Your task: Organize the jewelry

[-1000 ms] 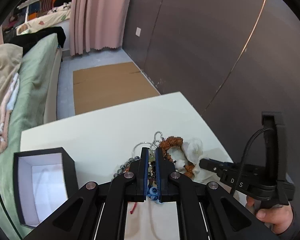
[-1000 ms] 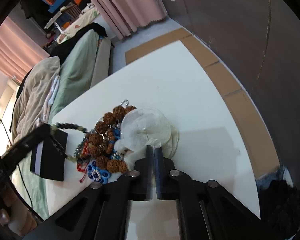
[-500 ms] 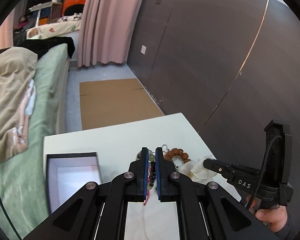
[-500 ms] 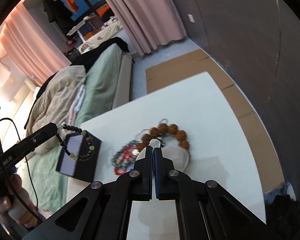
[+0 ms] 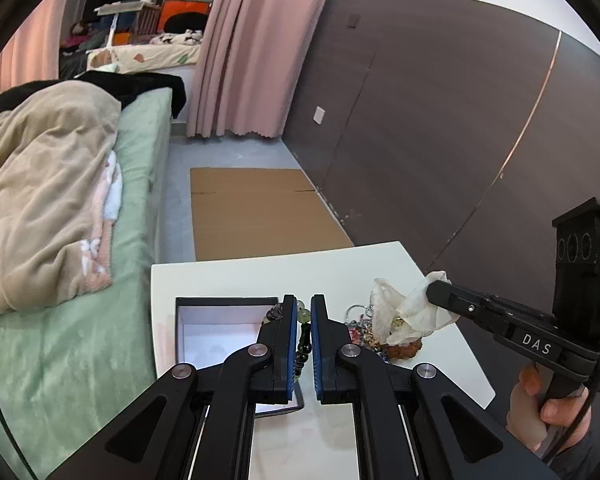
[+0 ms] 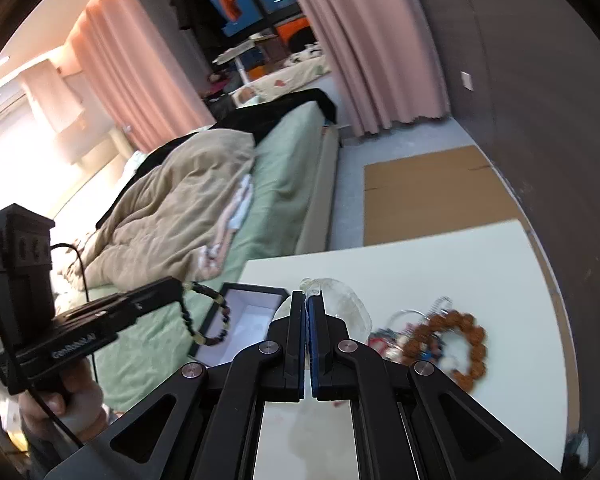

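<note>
The left tongs [image 5: 303, 312] are clamped on a beaded bracelet [image 6: 204, 312] of dark and pale green beads, which is held in the air above the open black jewelry box [image 5: 220, 320]. In the right wrist view the bracelet is seen hanging as a loop from the tips of the left tongs, in front of the box's white lining.

The right tongs [image 6: 306, 300] are pressed together on a thin clear plastic bag [image 5: 404, 312], which is lifted clear of the white worktop [image 5: 260, 276]. In the left wrist view the bag is seen drooping from the tips of the right tongs, above the jewelry pile [image 5: 364, 328].

A brown seed-bead bracelet [image 6: 452, 344] is laid flat on the worktop, touching the rest of the pile, to the right of the box. The box is set near the worktop's edge on the bed [image 5: 132, 208] side. Each handle is gripped by a hand [image 5: 548, 412].
</note>
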`<action>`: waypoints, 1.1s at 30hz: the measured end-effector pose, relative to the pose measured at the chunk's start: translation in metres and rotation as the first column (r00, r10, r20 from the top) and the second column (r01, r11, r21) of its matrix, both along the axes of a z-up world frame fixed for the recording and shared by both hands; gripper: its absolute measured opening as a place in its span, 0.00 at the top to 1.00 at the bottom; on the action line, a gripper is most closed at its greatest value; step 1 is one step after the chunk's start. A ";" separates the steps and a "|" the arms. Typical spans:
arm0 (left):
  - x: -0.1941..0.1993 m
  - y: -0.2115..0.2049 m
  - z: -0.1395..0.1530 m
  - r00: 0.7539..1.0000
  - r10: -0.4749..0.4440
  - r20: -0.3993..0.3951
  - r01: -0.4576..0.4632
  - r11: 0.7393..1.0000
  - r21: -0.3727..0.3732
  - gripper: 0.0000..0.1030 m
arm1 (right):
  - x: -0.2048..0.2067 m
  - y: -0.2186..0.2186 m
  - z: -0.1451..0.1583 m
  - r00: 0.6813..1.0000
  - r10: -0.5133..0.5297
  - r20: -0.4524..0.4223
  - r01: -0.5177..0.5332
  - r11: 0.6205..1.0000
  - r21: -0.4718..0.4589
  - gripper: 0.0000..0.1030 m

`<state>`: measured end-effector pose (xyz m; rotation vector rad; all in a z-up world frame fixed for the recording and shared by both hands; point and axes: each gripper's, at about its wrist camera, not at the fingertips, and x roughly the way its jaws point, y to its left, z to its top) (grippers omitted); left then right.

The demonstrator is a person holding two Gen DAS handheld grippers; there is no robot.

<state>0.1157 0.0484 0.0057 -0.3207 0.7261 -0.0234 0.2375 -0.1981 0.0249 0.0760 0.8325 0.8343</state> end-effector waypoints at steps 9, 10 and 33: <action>0.005 0.019 -0.010 0.999 0.038 -0.020 -0.039 0.998 -0.058 0.93 | 0.004 0.041 0.003 0.998 0.065 -0.024 -0.064 0.997 0.033 0.97; 0.005 0.020 -0.010 0.999 0.047 -0.022 -0.049 0.997 -0.059 0.93 | 0.005 0.043 0.003 0.997 0.065 -0.027 -0.064 0.997 0.038 0.97; -0.007 0.069 -0.015 0.977 0.207 -0.051 -0.211 0.975 -0.068 0.29 | 0.002 0.070 -0.030 0.976 0.135 -0.169 -0.128 0.990 0.053 0.25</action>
